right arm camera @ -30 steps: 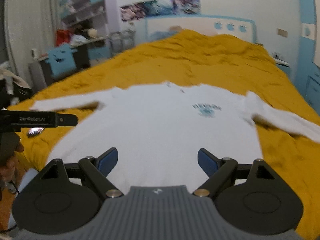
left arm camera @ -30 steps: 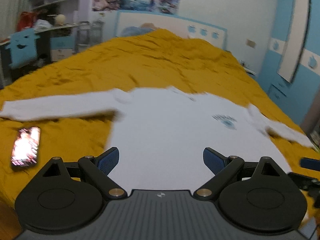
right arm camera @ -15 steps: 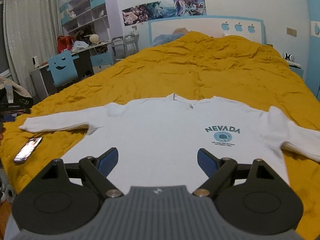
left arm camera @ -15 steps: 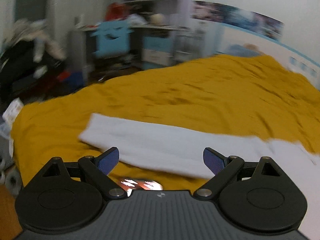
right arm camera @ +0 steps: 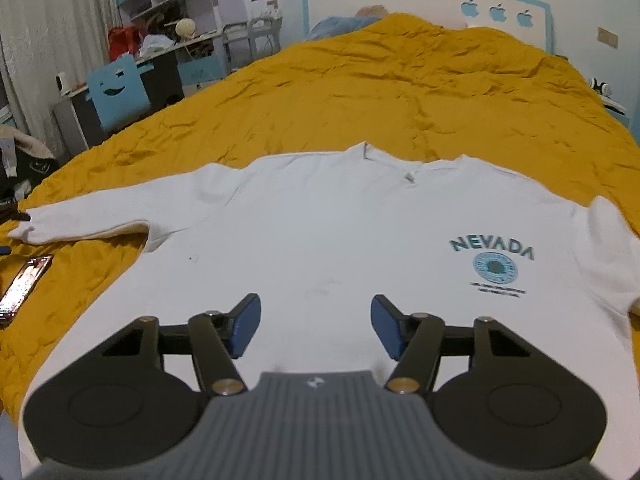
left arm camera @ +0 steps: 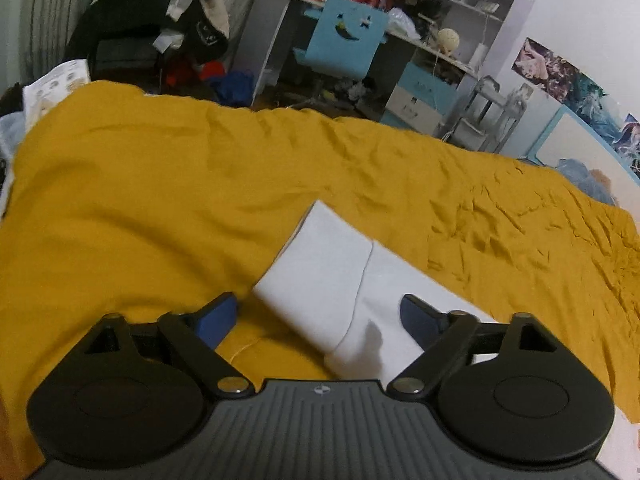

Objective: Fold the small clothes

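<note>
- Left wrist view: my left claw (left arm camera: 316,312) tilts down over the cuff (left arm camera: 320,276) at the end of the white sweatshirt's left sleeve, near the bed's left edge. Its jaws have just been closing but are still apart, the cuff lying between the blue pads (left arm camera: 218,314) with no pad pressing on it.
- Right wrist view: my right claw (right arm camera: 316,326) hangs over the lower front of the white sweatshirt (right arm camera: 320,232), jaws narrowed just now yet apart, holding nothing.
- The sweatshirt lies face up and flat on the yellow bedspread (right arm camera: 400,92), collar toward the headboard (right arm camera: 440,4), with a teal NEVADA print (right arm camera: 492,248) on its chest.
- A phone (right arm camera: 24,284) lies on the bedspread by the bed's left edge, just below that sleeve.
</note>
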### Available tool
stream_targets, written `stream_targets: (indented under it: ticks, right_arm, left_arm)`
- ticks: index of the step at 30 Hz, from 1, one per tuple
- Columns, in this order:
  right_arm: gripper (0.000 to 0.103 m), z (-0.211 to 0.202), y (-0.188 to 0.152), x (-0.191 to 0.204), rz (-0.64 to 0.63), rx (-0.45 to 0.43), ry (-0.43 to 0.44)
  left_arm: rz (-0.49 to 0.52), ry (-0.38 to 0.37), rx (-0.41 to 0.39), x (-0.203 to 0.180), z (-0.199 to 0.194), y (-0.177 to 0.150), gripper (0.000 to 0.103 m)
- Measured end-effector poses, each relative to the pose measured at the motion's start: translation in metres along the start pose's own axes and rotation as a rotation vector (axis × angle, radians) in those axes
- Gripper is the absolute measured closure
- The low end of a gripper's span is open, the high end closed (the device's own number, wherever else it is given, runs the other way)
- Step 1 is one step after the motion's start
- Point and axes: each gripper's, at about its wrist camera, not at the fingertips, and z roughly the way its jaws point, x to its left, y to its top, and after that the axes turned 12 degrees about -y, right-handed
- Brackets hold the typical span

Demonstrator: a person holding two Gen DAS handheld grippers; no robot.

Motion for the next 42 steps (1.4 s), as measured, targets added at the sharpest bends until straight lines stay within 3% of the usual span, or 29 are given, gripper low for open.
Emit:
stream_targets:
  ticks: [1, 2, 4, 5, 11, 15, 18, 25, 30, 34, 38, 42]
  right_arm:
    - [0.045, 0.002, 0.000, 0.000, 0.001, 0.002, 0.006]
    - [0.045, 0.003, 0.000, 0.002, 0.003, 0.003, 0.013]
    - [0.045, 0.007, 0.004, 0.005, -0.003, 0.005, 0.029]
    - [0.045, 0.006, 0.004, 0.007, -0.008, 0.001, 0.035]
    - [0.045, 0.005, 0.009, -0.006, -0.019, 0.000, -0.009]
    - [0.069, 0.008, 0.015, -0.037, 0.039, 0.054, -0.041]
    - [0.074, 0.004, 0.014, -0.066, 0.089, 0.078, -0.060]
    - [0.074, -0.022, 0.004, -0.127, 0.137, 0.047, -0.111]
    - [0.074, -0.034, -0.004, -0.160, 0.185, 0.028, -0.119]
    - [0.074, -0.036, -0.007, -0.183, 0.215, 0.018, -0.134]
    - [0.074, -0.030, -0.010, -0.205, 0.259, 0.037, -0.171]
    - [0.074, -0.023, -0.019, -0.221, 0.296, 0.057, -0.186]
  left_arm:
    - [0.016, 0.015, 0.002, -0.001, 0.006, 0.000, 0.049]
    - [0.028, 0.024, 0.016, -0.002, 0.010, 0.002, 0.070]
    - [0.020, -0.005, 0.028, -0.004, 0.007, 0.002, 0.089]
    - [0.032, -0.018, 0.015, -0.009, 0.005, 0.004, 0.092]
    - [0.190, -0.132, -0.053, -0.088, -0.046, 0.025, 0.094]
    - [0.315, -0.264, -0.082, -0.173, -0.082, 0.038, 0.094]
    - [0.388, -0.397, -0.101, -0.245, -0.109, 0.038, 0.095]
    - [0.520, -0.663, -0.081, -0.395, -0.147, -0.008, 0.095]
    - [0.526, -0.819, 0.026, -0.450, -0.138, -0.061, 0.096]
    - [0.496, -0.897, 0.169, -0.469, -0.113, -0.112, 0.096]
    - [0.481, -0.913, 0.315, -0.473, -0.078, -0.178, 0.096]
    - [0.520, -0.881, 0.468, -0.473, -0.048, -0.254, 0.096]
